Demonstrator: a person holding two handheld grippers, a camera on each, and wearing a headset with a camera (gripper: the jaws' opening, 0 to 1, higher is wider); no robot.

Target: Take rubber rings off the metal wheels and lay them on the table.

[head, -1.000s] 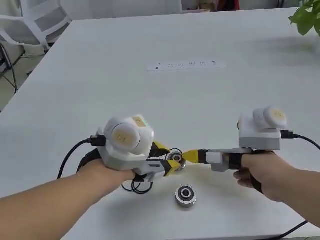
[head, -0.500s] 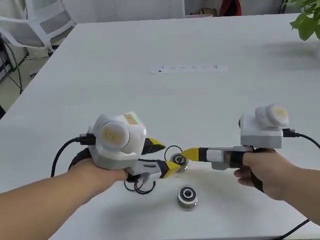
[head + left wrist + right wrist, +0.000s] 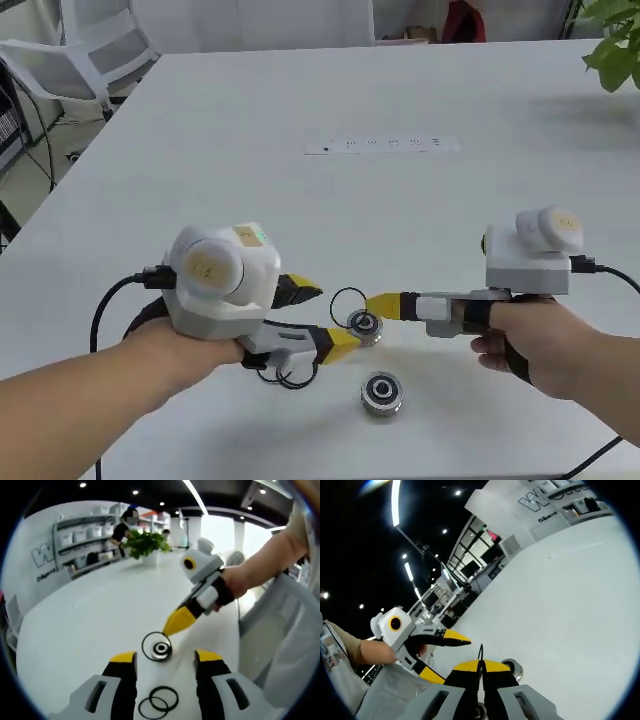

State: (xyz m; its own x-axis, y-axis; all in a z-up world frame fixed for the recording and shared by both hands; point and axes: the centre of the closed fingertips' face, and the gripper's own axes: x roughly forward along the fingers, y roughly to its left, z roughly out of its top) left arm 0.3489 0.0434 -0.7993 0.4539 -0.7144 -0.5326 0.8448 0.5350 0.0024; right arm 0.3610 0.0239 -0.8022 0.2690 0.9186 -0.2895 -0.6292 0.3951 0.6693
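Observation:
A small metal wheel (image 3: 363, 324) rests on the white table (image 3: 400, 220) between the two grippers; it appears as wheel (image 3: 161, 649) and wheel (image 3: 513, 668) in the gripper views. My right gripper (image 3: 381, 305) is shut on a thin black rubber ring (image 3: 347, 300), which stands loose over that wheel, ring (image 3: 150, 641), ring (image 3: 481, 654). My left gripper (image 3: 323, 317) is open just left of the wheel, not touching it, jaws apart around gripper (image 3: 166, 660). Two removed rings (image 3: 285, 376) lie under it, rings (image 3: 159, 700). A second wheel (image 3: 381, 392) sits nearer the front edge.
A white power strip (image 3: 382, 145) lies across the middle of the table. A plant (image 3: 612, 35) stands at the far right corner and a chair (image 3: 75, 45) beyond the far left corner. Cables trail from both grippers.
My left gripper has drawn back to the left, away from the wheel, with its jaws open. The right gripper has kept its hold on the ring beside the wheel.

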